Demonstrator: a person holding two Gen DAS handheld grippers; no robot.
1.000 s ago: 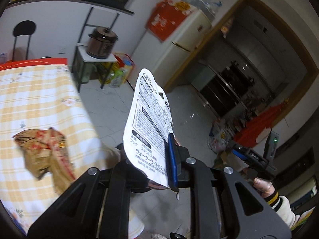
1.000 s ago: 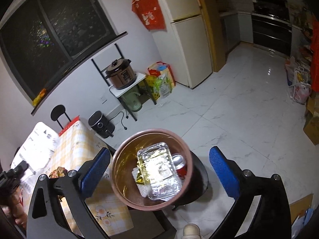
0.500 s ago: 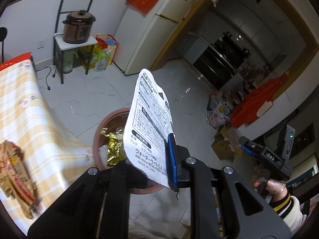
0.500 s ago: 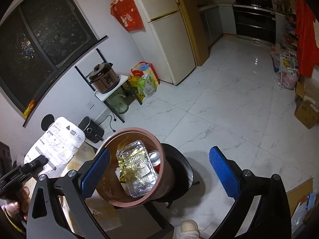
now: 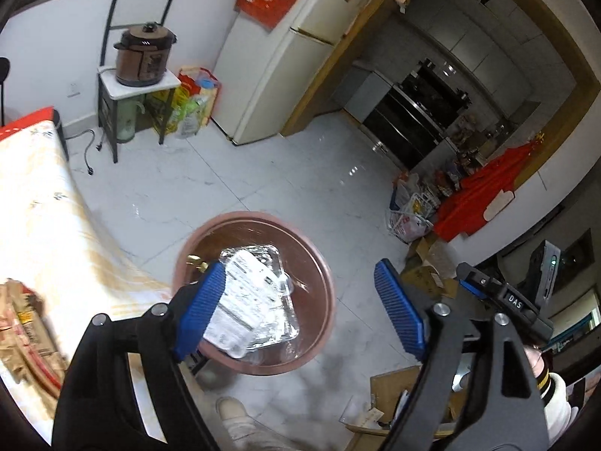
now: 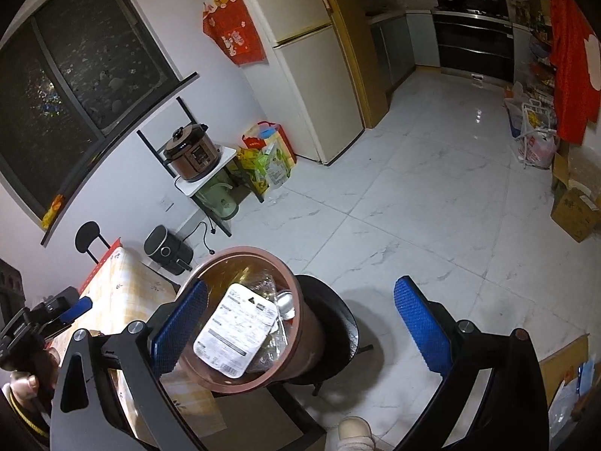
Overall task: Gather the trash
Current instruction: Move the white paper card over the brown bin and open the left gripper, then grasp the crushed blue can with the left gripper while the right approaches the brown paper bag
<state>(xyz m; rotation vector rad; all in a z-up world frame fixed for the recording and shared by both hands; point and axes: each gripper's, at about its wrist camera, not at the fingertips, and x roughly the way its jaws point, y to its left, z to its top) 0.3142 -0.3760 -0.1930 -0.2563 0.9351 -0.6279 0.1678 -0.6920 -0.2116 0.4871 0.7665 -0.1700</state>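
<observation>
A brown round bin (image 5: 319, 282) stands on a black stool (image 6: 338, 338) beside the table. A white printed packet (image 5: 244, 300) lies in it on top of a foil tray (image 5: 278, 323); the packet also shows in the right wrist view (image 6: 233, 334), inside the bin (image 6: 300, 342). My left gripper (image 5: 300, 312) is open and empty above the bin. My right gripper (image 6: 296, 330) is open and empty, over the bin too. A crumpled brown paper bag (image 5: 18, 330) lies on the table at the left.
The table with a yellow checked cloth (image 5: 37, 203) is at the left. A fridge (image 6: 308, 75), a rack with a brown cooker (image 6: 191, 154), bags (image 6: 266, 161) and cardboard boxes (image 6: 574, 210) stand around the white tiled floor. My shoe (image 5: 233, 413) is below.
My left gripper swung from the table over to the bin, opened and let go of the white packet, which now lies in the bin. The right gripper stayed open.
</observation>
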